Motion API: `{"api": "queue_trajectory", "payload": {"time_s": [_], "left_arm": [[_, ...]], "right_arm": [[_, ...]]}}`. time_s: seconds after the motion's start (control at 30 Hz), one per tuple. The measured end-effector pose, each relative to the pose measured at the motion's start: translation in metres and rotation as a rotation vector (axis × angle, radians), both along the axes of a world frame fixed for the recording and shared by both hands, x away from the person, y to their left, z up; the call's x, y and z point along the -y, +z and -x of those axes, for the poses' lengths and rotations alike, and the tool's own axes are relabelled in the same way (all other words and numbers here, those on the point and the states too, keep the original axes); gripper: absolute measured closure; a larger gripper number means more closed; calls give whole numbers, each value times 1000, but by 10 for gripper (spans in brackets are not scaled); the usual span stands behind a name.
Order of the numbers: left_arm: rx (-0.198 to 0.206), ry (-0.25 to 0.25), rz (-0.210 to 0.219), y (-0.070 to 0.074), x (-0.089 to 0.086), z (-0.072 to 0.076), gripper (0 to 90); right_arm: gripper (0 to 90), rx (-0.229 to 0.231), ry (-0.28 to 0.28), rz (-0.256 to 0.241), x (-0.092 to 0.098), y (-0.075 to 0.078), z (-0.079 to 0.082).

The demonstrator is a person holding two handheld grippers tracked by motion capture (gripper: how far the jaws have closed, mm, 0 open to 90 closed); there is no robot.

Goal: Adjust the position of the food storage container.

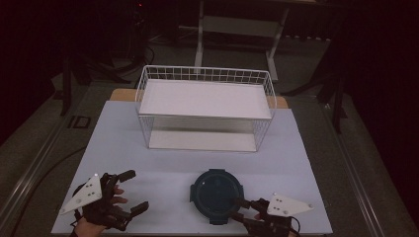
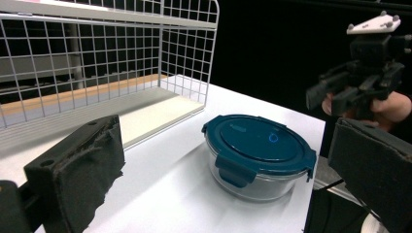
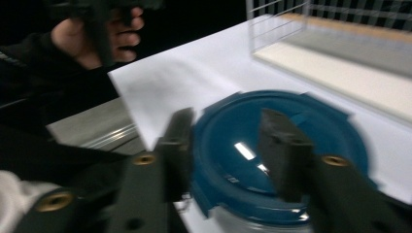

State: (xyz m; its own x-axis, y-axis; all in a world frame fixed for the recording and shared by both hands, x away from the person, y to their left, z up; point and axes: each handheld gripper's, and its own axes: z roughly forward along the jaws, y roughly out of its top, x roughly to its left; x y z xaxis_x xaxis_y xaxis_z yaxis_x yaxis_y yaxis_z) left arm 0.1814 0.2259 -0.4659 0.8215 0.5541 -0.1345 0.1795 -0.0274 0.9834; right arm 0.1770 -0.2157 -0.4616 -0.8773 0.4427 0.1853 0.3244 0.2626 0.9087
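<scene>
A round glass container with a dark blue clip lid (image 1: pixel 216 195) (image 2: pixel 260 148) (image 3: pixel 316 141) stands near the table's front edge, right of centre. My right gripper (image 1: pixel 238 209) (image 3: pixel 228 136) is at its right side, open. One jaw is by the lid's rim and the other is over the lid; I cannot tell whether they touch it. Its image is blurred. My left gripper (image 1: pixel 133 191) (image 2: pixel 224 133) rests at the front left, wide open and holding nothing, pointed at the container from some way off. The left gripper view also shows the right gripper (image 2: pixel 359 87) behind the container.
A white wire rack (image 1: pixel 205 106) (image 2: pixel 97 58) (image 3: pixel 340 43) with two shelf levels stands at the back middle of the white table (image 1: pixel 123 143). The table's front edge runs just under both hands. Dark floor and furniture legs lie beyond.
</scene>
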Motion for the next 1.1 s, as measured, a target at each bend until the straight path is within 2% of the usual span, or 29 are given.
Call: {"api": "queue_trajectory", "payload": {"time_s": [0.2,0.37,0.53,0.67,0.87,0.93,1.0,1.1], "left_arm": [[-2,0,-1,0,0,0,1],[-4,0,-3,-1,0,-1,1],[-7,-4,-2,-2,0,-2,1],[-8,-5,-1,-2,1,-2,1],[-6,-8,-7,-2,1,-2,1],[-7,-7,-8,-2,1,-2,1],[-6,-8,-10,-2,1,-2,1],[-6,-10,-9,-2,2,-2,1]], "right_arm": [[751,-31,67,50,-13,-10,2],[886,-73,122,68,-18,-18,2],[898,-112,158,102,-23,-25,2],[899,-122,178,143,-25,-31,2],[900,-116,149,222,-25,-37,-1],[900,-112,161,219,-24,-38,-2],[900,-92,157,226,-25,-38,-1],[900,-93,144,213,-24,-38,-5]]}}
